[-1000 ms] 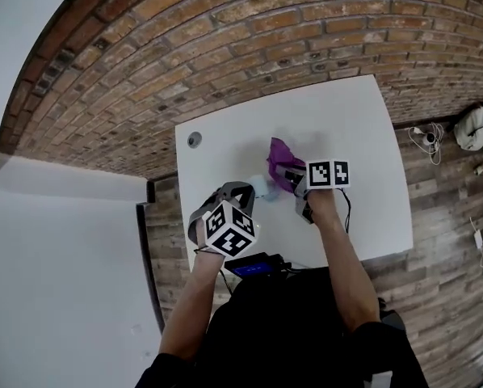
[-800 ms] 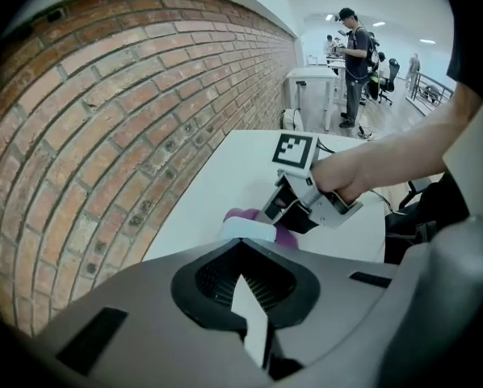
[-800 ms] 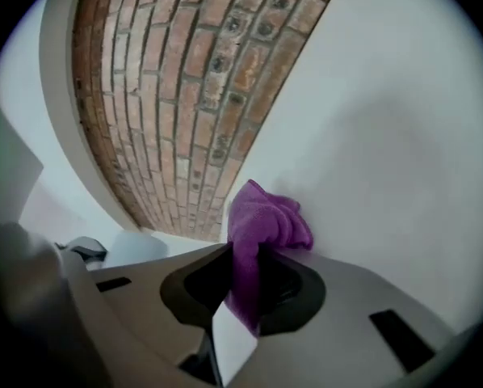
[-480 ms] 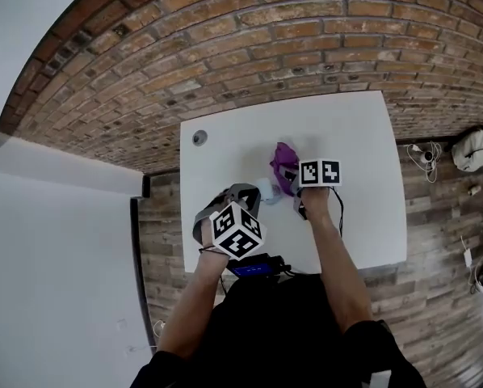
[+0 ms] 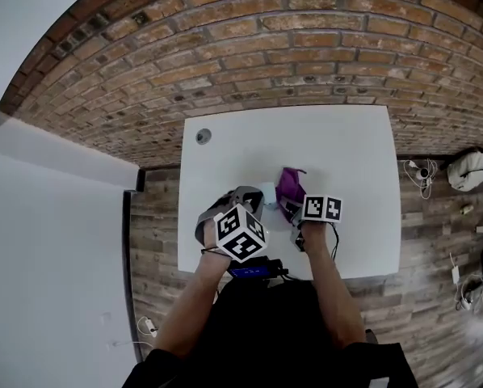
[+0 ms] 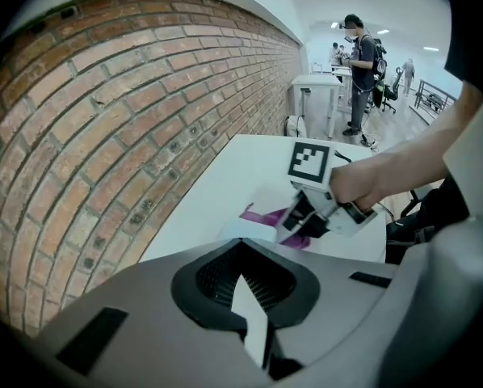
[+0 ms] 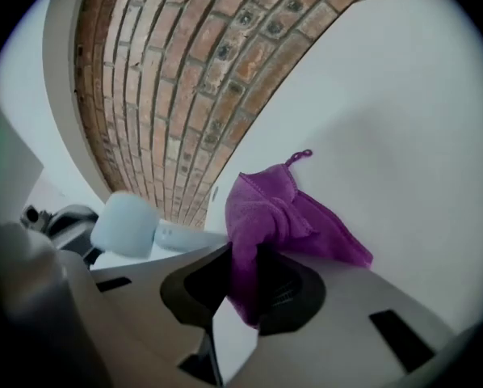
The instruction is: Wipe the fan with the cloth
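My right gripper (image 7: 249, 293) has come down and back toward the near edge of the white table (image 5: 346, 152) in the last second, bringing the purple cloth (image 7: 294, 221) with it. Its jaws are clamped on a fold of that cloth, and the loose end trails out onto the table beyond them.

The small pale-blue fan (image 7: 127, 223) sits just left of the cloth, close by, though I cannot tell whether the two touch.

My left gripper (image 6: 252, 318) has not shifted. Its jaws are fully closed with a pale sliver pinched between them, which I take to be part of the fan, so I judge the fan is being steadied from the left.

With the cloth lowered beside it, I think a wiping stroke across the fan is about to start.
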A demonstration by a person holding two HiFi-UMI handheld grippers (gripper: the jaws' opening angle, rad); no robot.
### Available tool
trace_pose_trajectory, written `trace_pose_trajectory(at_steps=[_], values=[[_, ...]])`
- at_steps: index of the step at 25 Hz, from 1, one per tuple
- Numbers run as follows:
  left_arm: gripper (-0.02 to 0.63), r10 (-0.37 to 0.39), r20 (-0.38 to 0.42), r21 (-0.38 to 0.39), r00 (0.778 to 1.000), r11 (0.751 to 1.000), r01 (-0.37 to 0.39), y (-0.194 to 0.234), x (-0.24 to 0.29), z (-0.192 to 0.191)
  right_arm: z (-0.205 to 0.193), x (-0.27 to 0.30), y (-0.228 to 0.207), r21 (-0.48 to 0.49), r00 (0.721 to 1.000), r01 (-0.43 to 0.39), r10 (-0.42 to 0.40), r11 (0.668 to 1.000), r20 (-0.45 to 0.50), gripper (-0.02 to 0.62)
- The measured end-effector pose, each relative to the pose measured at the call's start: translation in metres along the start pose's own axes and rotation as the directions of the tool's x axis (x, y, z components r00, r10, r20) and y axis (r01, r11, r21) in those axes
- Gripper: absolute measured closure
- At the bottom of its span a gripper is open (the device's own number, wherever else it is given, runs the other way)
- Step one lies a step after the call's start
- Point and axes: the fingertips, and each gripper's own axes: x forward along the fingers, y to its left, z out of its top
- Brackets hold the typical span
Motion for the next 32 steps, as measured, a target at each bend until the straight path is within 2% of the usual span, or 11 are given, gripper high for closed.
trace_pose_trajectory(at_steps=[4, 8, 11, 12, 15, 19, 25, 27, 28, 30, 32], values=[[0.615, 0.013, 0.076, -0.042, 0.997, 0.999, -0.01, 0.003, -0.003, -0.002, -0.081, -0.019, 0.008, -0.024, 0.977, -0.068, 0.062, 0.997, -0.204, 0.522], [0.606, 0.167, 0.252, -0.34, 0.953, 0.938, -0.074, 0.046, -0.023, -0.035, -0.07, -0.066, 0.001, -0.033, 0.994, -0.057, 0.054, 0.998, -0.099, 0.522], [0.602, 0.114, 0.357, -0.453, 0.927, 0.889, 0.065, 0.047, -0.008, -0.076, -0.05, -0.104, -0.01, -0.048, 1.0, -0.03, 0.03, 0.998, -0.01, 0.522], [0.445, 0.04, 0.387, -0.435, 0.921, 0.889, 0.144, 0.033, 0.009, -0.083, -0.045, -0.116, -0.014, -0.047, 1.0, -0.021, 0.022, 0.999, 0.017, 0.522], [0.35, -0.169, 0.398, -0.269, 0.902, 0.918, 0.291, -0.014, 0.064, -0.083, -0.037, -0.142, -0.021, -0.022, 0.995, -0.009, 0.012, 1.0, 0.1, 0.522], [0.348, -0.229, 0.459, -0.133, 0.859, 0.938, 0.321, -0.029, 0.091, -0.04, -0.039, -0.16, -0.023, 0.016, 0.984, -0.022, 0.019, 1.0, 0.178, 0.522], [0.439, -0.237, 0.454, -0.2, 0.859, 0.912, 0.357, -0.026, 0.102, -0.012, -0.056, -0.169, -0.03, 0.051, 0.978, -0.045, 0.034, 0.998, 0.204, 0.522], [0.44, -0.198, 0.574, -0.387, 0.795, 0.789, 0.477, -0.011, 0.08, 0.004, -0.053, -0.173, -0.027, 0.047, 0.973, -0.067, 0.055, 0.997, 0.222, 0.522], [0.44, -0.148, 0.677, -0.476, 0.721, 0.659, 0.582, 0.003, 0.06, 0.017, -0.049, -0.175, -0.023, 0.042, 0.969, -0.084, 0.071, 0.996, 0.238, 0.522], [0.44, -0.004, 0.884, -0.442, 0.468, 0.326, 0.836, 0.03, 0.008, 0.048, -0.037, -0.182, -0.016, 0.033, 0.954, -0.124, 0.11, 0.992, 0.28, 0.522], [0.442, 0.112, 0.972, -0.223, 0.208, 0.151, 0.963, 0.045, -0.046, 0.077, -0.018, -0.192, 0.001, 0.011, 0.931, -0.174, 0.161, 0.985, 0.327, 0.522]])
